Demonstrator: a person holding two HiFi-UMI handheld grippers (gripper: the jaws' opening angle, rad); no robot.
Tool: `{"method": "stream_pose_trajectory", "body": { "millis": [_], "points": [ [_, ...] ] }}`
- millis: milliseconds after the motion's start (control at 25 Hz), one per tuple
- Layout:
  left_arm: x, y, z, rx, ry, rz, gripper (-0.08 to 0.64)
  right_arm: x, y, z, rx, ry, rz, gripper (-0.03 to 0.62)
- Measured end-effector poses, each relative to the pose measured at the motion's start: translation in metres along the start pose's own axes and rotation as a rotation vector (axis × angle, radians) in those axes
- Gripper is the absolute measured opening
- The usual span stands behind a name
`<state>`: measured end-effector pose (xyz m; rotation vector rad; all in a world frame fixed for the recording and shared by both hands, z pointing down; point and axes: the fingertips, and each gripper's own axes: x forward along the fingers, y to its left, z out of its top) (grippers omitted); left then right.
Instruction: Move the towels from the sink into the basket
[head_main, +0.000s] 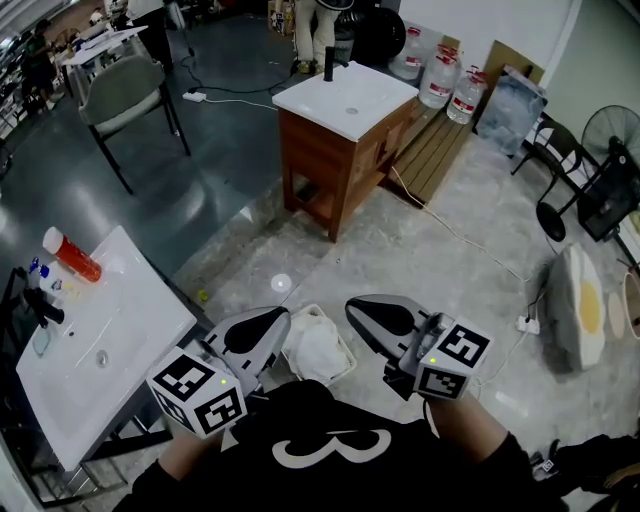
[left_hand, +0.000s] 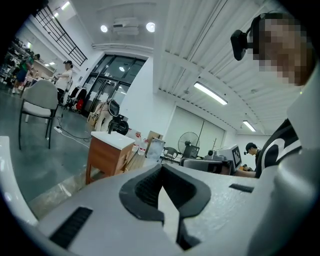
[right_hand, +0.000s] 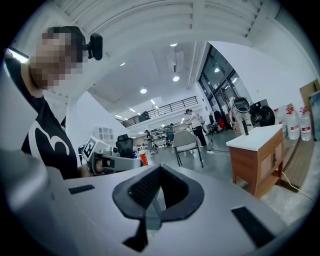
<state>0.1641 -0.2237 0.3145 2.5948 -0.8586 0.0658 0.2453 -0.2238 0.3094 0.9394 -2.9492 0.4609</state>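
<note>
So this looks like the tail end of the job to me, not the middle of it. The left claw (head_main: 272, 322) and the right claw (head_main: 362, 312) are both held close in front of the person's chest, pointing roughly level out over the floor. In each gripper view the jaws are pressed together with nothing pinched between them, just open room past the tips.

The white towels (head_main: 315, 345) are bunched up inside the white basket (head_main: 345, 352), which sits on the floor right between and just beyond the two claws. The white sink (head_main: 120, 300) is off to the person's left, and its basin looks bare in the head view. I can only see an orange bottle (head_main: 75, 257) and some small bits at its far end (I can't make out what those are). There's a second basin on a wooden vanity (head_main: 330, 150) well away across the floor, and I see nothing draped on it either.

My read is that the moving step is done and there's nothing left to grab. If anything comes next, it's a quick look into the sink for a stray towel. If there is one, that means spreading a claw, reaching left and down into the basin, then carrying the towel back over the basket.
</note>
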Motion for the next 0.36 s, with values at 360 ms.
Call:
{"method": "stream_pose_trajectory", "body": {
  "millis": [360],
  "points": [
    [0.015,-0.002,0.005,0.058,0.036,0.024,0.005,-0.003,-0.007,0.011,-0.026,-0.014,0.016,0.003]
  ]
}}
